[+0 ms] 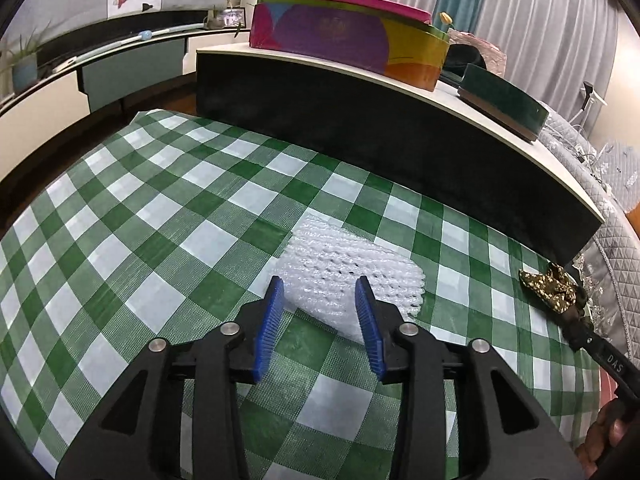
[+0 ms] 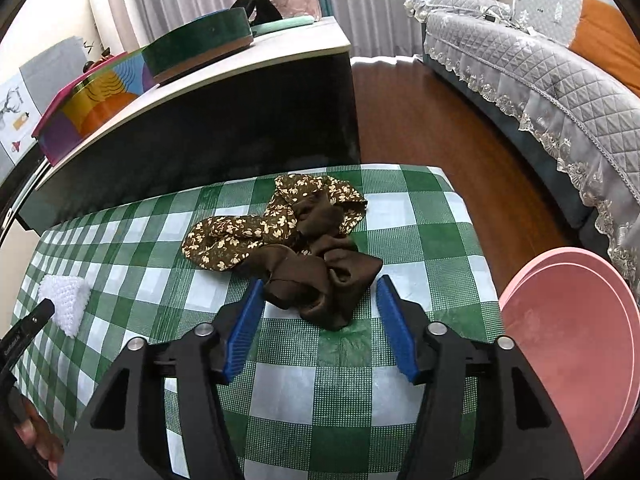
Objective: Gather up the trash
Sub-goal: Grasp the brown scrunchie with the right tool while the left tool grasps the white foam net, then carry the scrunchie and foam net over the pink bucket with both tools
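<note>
Early stage, nothing collected yet as far as the views show. The white foam mesh fruit sleeve (image 1: 352, 280) lies flat on the green-and-white checked counter (image 1: 160, 240), and the left claw (image 1: 322, 294) is lined up over its near end with jaws apart, blue pads either side, not pressing it. The crumpled brown cloth with a floral-print strip (image 2: 296, 240) also lies on the counter, near the far right corner. The right claw (image 2: 320, 292) is open around the plain brown end, pads not clamped on it. The pink round plastic bin (image 2: 572, 352) sits just off the counter's right edge; from the visible part of its inside nothing seems dropped in, though most is out of frame. Judgement: both grasps are about to happen. Left to do: close on each item, lift, carry to the bin, release.
</note>
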Available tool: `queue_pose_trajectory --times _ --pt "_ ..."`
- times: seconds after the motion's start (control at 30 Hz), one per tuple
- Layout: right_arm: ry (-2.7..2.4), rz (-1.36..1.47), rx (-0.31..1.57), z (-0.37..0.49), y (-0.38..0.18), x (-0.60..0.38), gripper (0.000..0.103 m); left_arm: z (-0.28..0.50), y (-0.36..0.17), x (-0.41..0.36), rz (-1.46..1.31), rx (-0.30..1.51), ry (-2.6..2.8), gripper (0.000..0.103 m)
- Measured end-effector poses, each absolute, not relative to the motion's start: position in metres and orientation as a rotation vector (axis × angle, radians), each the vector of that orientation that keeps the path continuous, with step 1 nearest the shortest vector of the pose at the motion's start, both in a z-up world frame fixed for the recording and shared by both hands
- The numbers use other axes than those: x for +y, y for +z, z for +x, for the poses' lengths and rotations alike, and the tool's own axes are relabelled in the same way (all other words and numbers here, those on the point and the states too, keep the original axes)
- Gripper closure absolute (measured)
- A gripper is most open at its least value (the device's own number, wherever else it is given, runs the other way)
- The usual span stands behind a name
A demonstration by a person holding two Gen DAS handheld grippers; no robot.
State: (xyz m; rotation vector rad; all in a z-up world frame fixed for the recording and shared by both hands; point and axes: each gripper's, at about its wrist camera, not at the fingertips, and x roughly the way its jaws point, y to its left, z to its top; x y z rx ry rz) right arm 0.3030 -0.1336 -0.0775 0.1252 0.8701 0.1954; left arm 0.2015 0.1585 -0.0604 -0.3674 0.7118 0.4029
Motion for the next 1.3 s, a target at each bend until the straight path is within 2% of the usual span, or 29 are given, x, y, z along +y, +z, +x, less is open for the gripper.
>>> queue_pose_trajectory --times 0.07,0.13,0.23,0.33,0.4,0.43,0.53,0.63,0.73,1.3 --pt "0.198 0.131 0.877 0.303 -0.079 -0.134 0.054 0.201 -0.06 0.161 -0.381 0.708 0.402 0.053" --pt "0.2 0.134 0.881 0.303 -0.079 -0.135 0.066 0.202 -0.06 0.164 -0.393 0.707 0.396 0.045" --pt "0.203 0.142 0.889 0.303 -0.081 -0.136 0.083 0.206 -0.063 0.169 -0.431 0.72 0.378 0.044" --pt "0.218 0.15 0.89 0.301 -0.081 -0.137 0.09 0.21 -0.067 0.171 -0.458 0.737 0.363 0.044" --pt "0.229 0.139 0.885 0.298 -0.08 -0.136 0.091 0.212 -0.068 0.17 -0.453 0.742 0.365 0.047" --pt "0.234 0.134 0.884 0.297 -0.08 -0.136 0.091 0.212 -0.068 0.169 -0.451 0.74 0.364 0.058" --pt "0.245 0.129 0.879 0.293 -0.079 -0.137 0.092 0.213 -0.066 0.162 -0.441 0.737 0.344 0.078" --pt "0.247 0.127 0.874 0.29 -0.077 -0.138 0.093 0.211 -0.059 0.152 -0.402 0.718 0.326 0.084" --pt "0.249 0.132 0.866 0.285 -0.073 -0.142 0.093 0.209 -0.051 0.141 -0.373 0.698 0.302 0.087" --pt "0.256 0.108 0.792 0.226 -0.033 -0.168 0.093 0.173 -0.021 0.081 -0.255 0.642 0.199 0.088"
